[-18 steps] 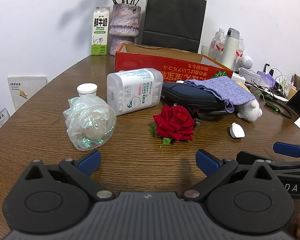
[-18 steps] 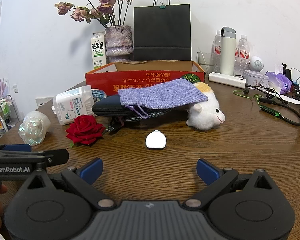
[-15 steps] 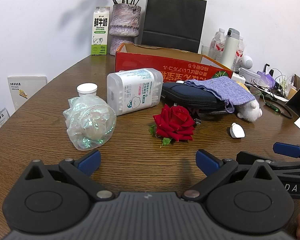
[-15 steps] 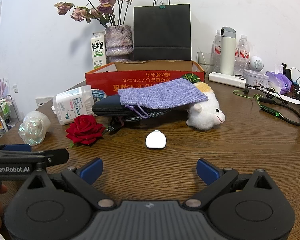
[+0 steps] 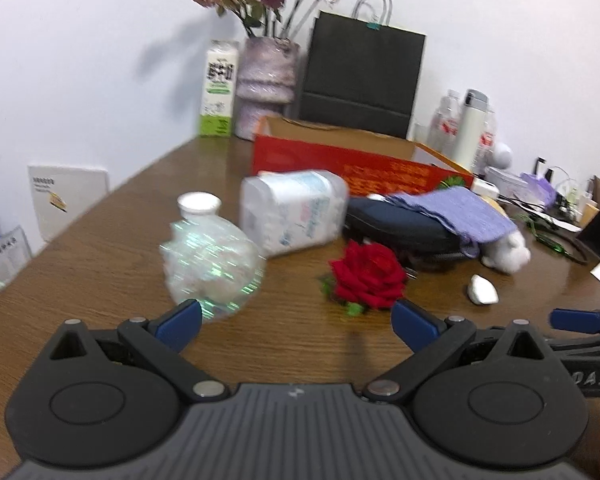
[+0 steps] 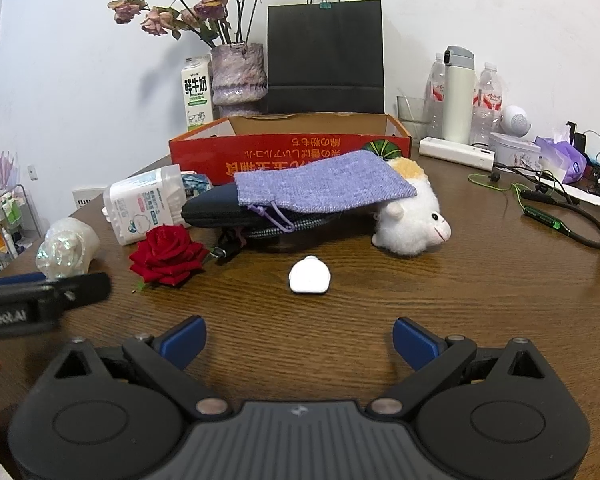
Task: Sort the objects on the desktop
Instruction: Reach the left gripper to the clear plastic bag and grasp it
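On the wooden desk lie a red rose (image 5: 367, 276) (image 6: 167, 255), an iridescent wrapped bottle (image 5: 210, 264) (image 6: 67, 246), a white wipes tub (image 5: 294, 211) (image 6: 146, 204), a dark pouch (image 5: 400, 226) (image 6: 236, 214) under a purple cloth bag (image 6: 324, 187), a white plush sheep (image 6: 414, 222) and a small white case (image 6: 309, 275) (image 5: 482, 289). My left gripper (image 5: 296, 322) is open and empty, just short of the rose and the bottle. My right gripper (image 6: 299, 338) is open and empty, just short of the white case.
A red open cardboard box (image 6: 290, 151) stands behind the objects, with a milk carton (image 6: 197, 93), a flower vase (image 6: 239, 74) and a black paper bag (image 6: 325, 56) at the wall. Bottles, a flask, cables and earphones (image 6: 556, 216) fill the right side.
The left gripper has moved forward and tilted up a little, so its view is blurred. The right gripper has barely moved. Both stay open.
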The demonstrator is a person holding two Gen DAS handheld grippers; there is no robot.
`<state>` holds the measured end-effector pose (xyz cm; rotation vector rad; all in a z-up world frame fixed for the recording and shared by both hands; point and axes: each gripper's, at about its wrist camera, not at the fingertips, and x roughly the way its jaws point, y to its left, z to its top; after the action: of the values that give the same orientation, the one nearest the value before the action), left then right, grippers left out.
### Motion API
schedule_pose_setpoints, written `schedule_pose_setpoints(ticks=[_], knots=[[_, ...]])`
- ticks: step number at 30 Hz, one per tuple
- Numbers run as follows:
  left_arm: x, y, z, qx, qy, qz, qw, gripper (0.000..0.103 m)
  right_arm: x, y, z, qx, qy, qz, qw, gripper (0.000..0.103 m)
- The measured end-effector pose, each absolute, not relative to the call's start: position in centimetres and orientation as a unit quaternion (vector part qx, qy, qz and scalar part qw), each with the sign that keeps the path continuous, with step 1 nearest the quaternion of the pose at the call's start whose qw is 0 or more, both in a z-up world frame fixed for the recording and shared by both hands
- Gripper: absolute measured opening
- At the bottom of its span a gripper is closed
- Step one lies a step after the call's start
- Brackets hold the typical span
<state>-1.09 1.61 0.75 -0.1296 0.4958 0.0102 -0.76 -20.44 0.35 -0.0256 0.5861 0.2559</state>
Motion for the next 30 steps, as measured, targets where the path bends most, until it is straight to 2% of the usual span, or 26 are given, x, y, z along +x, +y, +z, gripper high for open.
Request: schedule_pose_setpoints(ticks=[7,12,15,18,21,22,24,26,30], knots=[[0.0,3.8,2.0,-0.062,0.231,0.036,0.970,0.103,2.2,-19.7,1.1,-0.038,0.300,0.128,0.945,0.090],[1.8,5.4,1.9,-0.071,0.248,0.048,0.965,0.099,4.2,-19.7,0.8,-0.032,0.315,0.119,0.941,0.077],[2.9,6.0,1.6,-0.073,0.266,0.053,0.960,0.088,5.2,-19.8,0.6,-0.029,0.323,0.116,0.939,0.066],[3.5,6.5,1.3,-0.082,0.277,0.051,0.956,0.085,5.9,-19.7,0.5,-0.028,0.332,0.121,0.935,0.060],[3.8,6.6,1.2,-0.087,0.280,0.045,0.955,0.077,6.1,-19.5,0.3,-0.033,0.336,0.122,0.933,0.046],[3.8,6.6,1.2,-0.086,0.280,0.043,0.955,0.070,6.1,-19.5,0.3,-0.035,0.334,0.123,0.934,0.043],[4.0,6.5,1.2,-0.085,0.283,0.038,0.955,0.056,6.0,-19.4,0.4,-0.035,0.333,0.131,0.933,0.026],[3.9,6.5,1.3,-0.089,0.283,0.034,0.954,0.050,5.9,-19.5,0.5,-0.032,0.331,0.139,0.933,0.026],[3.4,6.8,2.5,-0.106,0.269,0.021,0.957,0.048,5.1,-19.6,1.2,-0.030,0.318,0.153,0.935,0.026]])
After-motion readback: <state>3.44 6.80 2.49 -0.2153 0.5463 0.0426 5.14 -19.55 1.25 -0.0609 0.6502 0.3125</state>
